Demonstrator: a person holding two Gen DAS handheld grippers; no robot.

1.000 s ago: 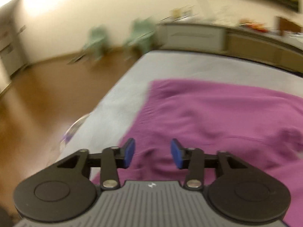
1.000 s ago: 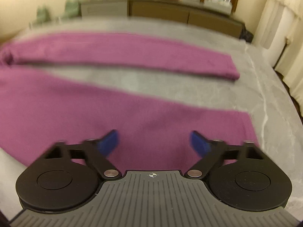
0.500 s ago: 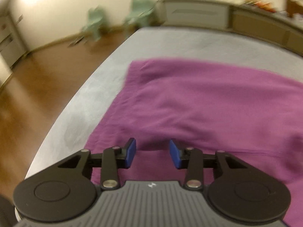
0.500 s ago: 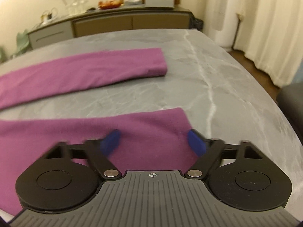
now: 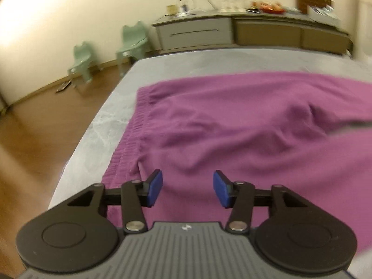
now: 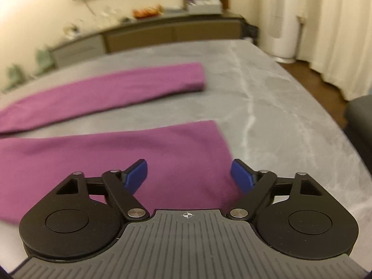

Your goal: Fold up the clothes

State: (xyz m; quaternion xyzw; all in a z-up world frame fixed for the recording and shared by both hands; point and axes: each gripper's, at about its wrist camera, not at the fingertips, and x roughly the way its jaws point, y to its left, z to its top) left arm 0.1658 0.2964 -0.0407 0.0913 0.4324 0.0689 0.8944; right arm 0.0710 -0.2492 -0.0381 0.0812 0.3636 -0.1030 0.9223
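We see one pair of purple knitted trousers (image 5: 232, 125) lying flat on the grey marbled worktop (image 6: 290, 107), and two grippers, one in each view. The left gripper (image 5: 187, 187) hangs over the waist end of the garment; its jaws are apart by a moderate gap and hold nothing, with purple cloth visible between the two blue pads (image 5: 154, 187). The right gripper (image 6: 188, 176) hangs over the cuff end of the near leg (image 6: 116, 153); its jaws are opened wider and also hold nothing. We count two legs in the right view: the near one under the gripper and the far leg (image 6: 104, 90), with a strip of bare worktop between them, so they lie apart. The ribbed waistband (image 5: 130, 137) runs near the left edge of the worktop, with only a narrow grey margin before the brown wooden floor (image 5: 34, 139). On the right side the worktop is bare past the two cuffs up to its edge. Only the left view shows the waistband, some wrinkles in the seat area and two pale green small chairs (image 5: 107, 51) by the wall. Only the right view shows the cuffs and the cream curtains (image 6: 337, 30). Both views show one long low sideboard (image 5: 232, 32) along the wall behind the worktop.
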